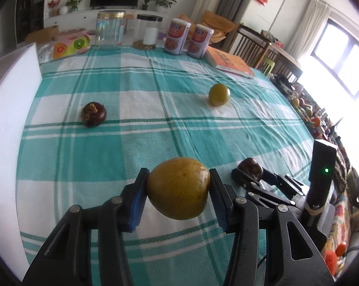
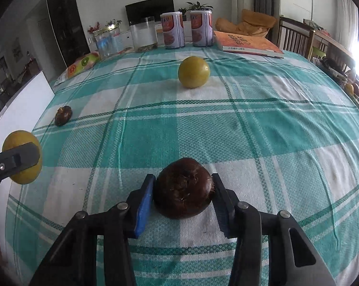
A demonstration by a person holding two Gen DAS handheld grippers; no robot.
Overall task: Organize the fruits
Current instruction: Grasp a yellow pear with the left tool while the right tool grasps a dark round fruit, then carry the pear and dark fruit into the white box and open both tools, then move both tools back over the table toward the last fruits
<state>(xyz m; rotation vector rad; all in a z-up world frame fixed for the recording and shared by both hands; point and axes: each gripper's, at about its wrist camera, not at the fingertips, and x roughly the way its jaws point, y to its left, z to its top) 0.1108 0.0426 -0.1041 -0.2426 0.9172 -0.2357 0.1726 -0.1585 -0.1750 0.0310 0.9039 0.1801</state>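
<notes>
At the far left of the checked tablecloth point(image 1: 155, 100) a dark brown fruit point(image 1: 93, 114) sits alone, stem up, near the white board point(image 1: 10, 109); I judge it waits to be paired with its twin. My left gripper point(image 1: 178, 190) clamps a yellow-brown fruit point(image 1: 178, 188) by its sides, both blue pads pressed on the skin, and it seems to hang clear of the cloth, ready to be carried. Further right and further back rests a yellow-green fruit point(image 1: 219, 94), apart from everything, probably its partner. At my right, my right gripper point(image 2: 183, 191) pinches a second dark brown fruit point(image 2: 183, 187) across its width, low over the cloth. I count two dark fruits and two yellowish ones: four in all, two held, two lying. Sorting by kind looks like the aim.
</notes>
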